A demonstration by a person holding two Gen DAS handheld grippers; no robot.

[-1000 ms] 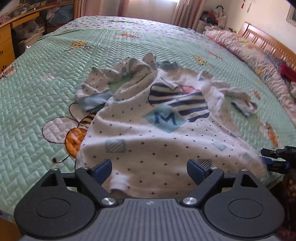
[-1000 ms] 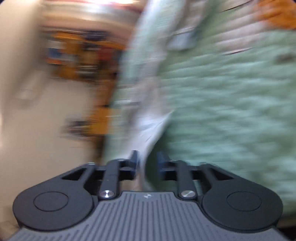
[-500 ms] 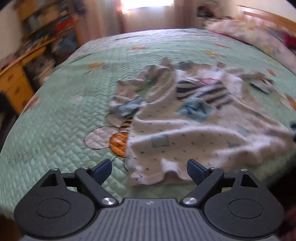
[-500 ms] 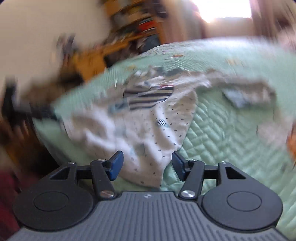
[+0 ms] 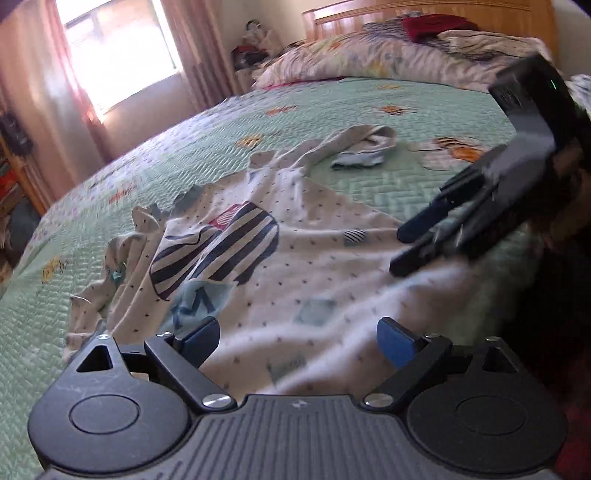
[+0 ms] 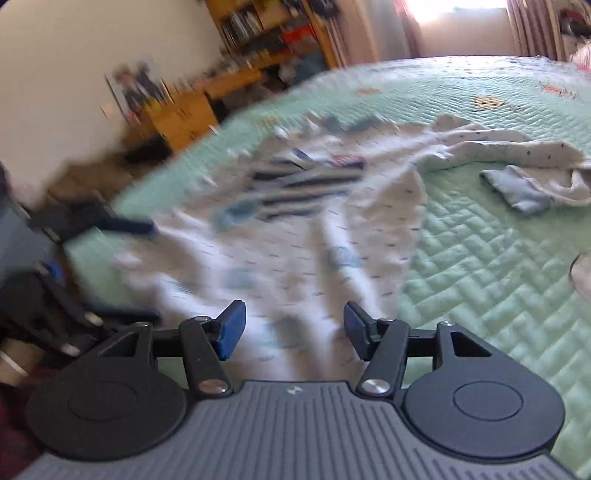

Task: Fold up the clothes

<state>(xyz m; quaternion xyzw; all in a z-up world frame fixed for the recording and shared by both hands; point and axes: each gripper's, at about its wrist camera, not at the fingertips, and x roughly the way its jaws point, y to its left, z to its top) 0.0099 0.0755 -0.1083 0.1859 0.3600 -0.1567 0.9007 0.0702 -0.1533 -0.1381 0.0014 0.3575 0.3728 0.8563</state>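
Bed fills both views, covered by a mint-green quilted bedspread with small orange cartoon patches. Wooden headboard at the far end in the left wrist view, with a heap of patterned bedding piled below it and something dark red on top. Window with pinkish curtains lets in strong light; a wooden desk and shelves stand beside the bed in the right wrist view, blurred. Task item: a white dotted child's top, lying rumpled on the bedspread near the bed's near edge, front up, with a navy-striped patch and a light blue square bearing the letter M. One sleeve trails off across the quilt, its pale blue cuff turned back on the green. The other sleeve is bunched at the opposite side of the top. Hem end of the top faces both grippers. Left gripper: jaws spread wide, blue pads apart, hem cloth showing between them; whether the pads touch the cloth I cannot tell. Right gripper: jaws parted at a middling width, white cloth seen in the gap, pads not pressing it. In the left wrist view the right gripper hangs over the top's right edge, just above the fabric.
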